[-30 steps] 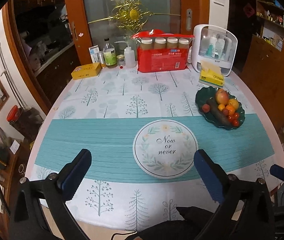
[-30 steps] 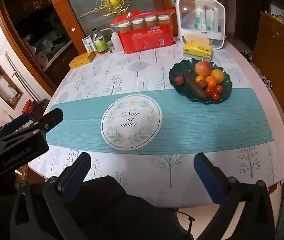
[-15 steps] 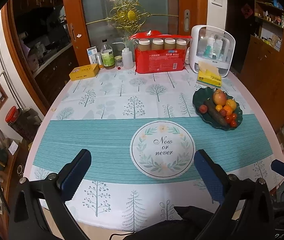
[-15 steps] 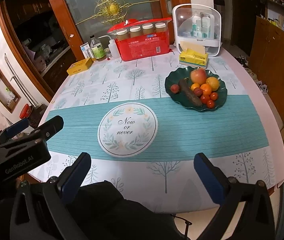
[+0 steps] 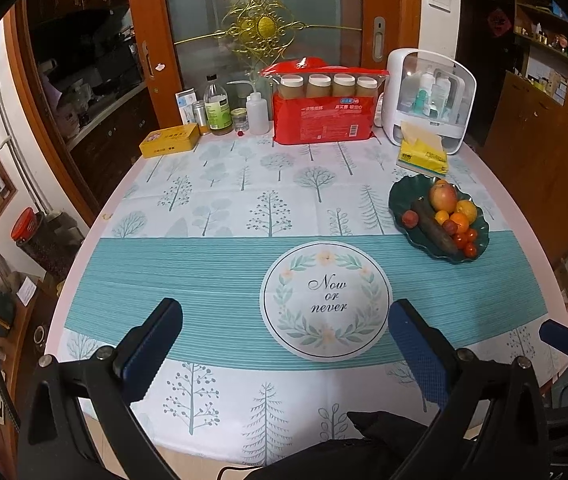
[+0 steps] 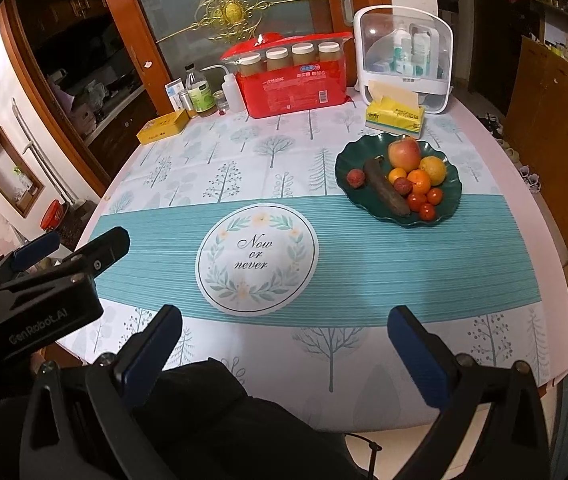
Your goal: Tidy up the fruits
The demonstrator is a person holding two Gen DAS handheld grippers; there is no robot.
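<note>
A dark green plate (image 5: 399, 200) (image 6: 453, 184) on the right of the table holds an apple (image 6: 403, 153), oranges (image 6: 419, 181), a long dark fruit (image 6: 385, 192), a lychee (image 6: 355, 178) and small tomatoes (image 6: 421, 206). A round white "Now or never" mat (image 5: 325, 300) (image 6: 257, 258) lies mid-table. My left gripper (image 5: 284, 330) is open and empty above the near table edge. My right gripper (image 6: 282, 336) is open and empty, farther right. The left gripper also shows in the right wrist view (image 6: 72, 248).
At the table's back stand a red package with jars (image 5: 323, 110), a white storage box (image 5: 429, 96), a yellow tissue pack (image 5: 421, 154), bottles (image 5: 218, 108) and a yellow tin (image 5: 170, 140). Wooden doors and cabinets surround the table.
Both grippers have drawn back and risen slightly, so the table looks a little farther. Both stay open and empty.
</note>
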